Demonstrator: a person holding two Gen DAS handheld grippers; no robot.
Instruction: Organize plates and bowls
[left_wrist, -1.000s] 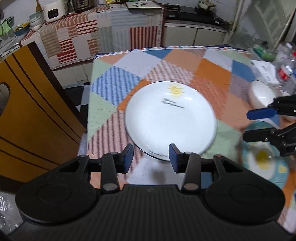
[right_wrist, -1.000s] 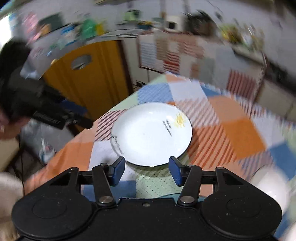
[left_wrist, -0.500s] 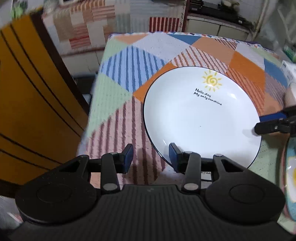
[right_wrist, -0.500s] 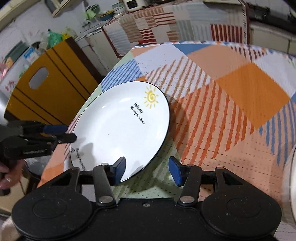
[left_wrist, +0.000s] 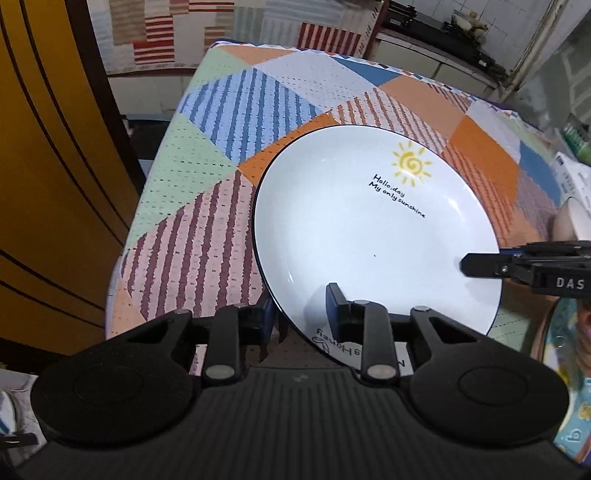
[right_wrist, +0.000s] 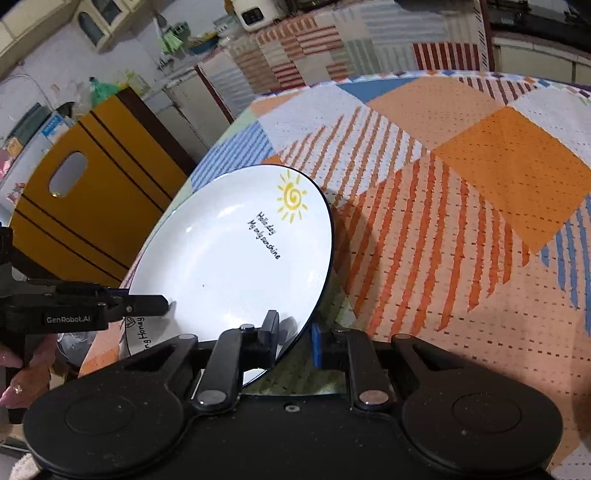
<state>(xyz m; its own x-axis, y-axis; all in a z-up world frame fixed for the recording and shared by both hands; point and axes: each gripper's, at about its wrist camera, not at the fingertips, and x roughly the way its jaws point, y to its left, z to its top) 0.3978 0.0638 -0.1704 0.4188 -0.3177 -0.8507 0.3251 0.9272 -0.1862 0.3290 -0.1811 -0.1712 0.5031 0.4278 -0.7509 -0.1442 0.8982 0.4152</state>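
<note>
A white plate (left_wrist: 369, 243) with a dark rim, a yellow sun and black lettering lies on the patchwork tablecloth (left_wrist: 229, 122). My left gripper (left_wrist: 299, 314) straddles its near-left rim, one finger above and one below. My right gripper (right_wrist: 293, 334) straddles the opposite rim of the plate (right_wrist: 236, 258) the same way. Both sets of jaws are narrowed around the rim; whether they grip it I cannot tell. Each gripper shows in the other's view, the right one (left_wrist: 524, 266) and the left one (right_wrist: 110, 306).
A yellow wooden chair back (left_wrist: 44, 192) stands by the table's left edge. A colourful patterned plate (left_wrist: 569, 387) lies at the near right and a white bowl (left_wrist: 576, 221) at the right edge. Cabinets (right_wrist: 332, 48) draped with striped cloth stand behind.
Both grippers have moved in onto the plate's opposite rims and their jaws have narrowed around it. The plate now looks tilted in the right wrist view.
</note>
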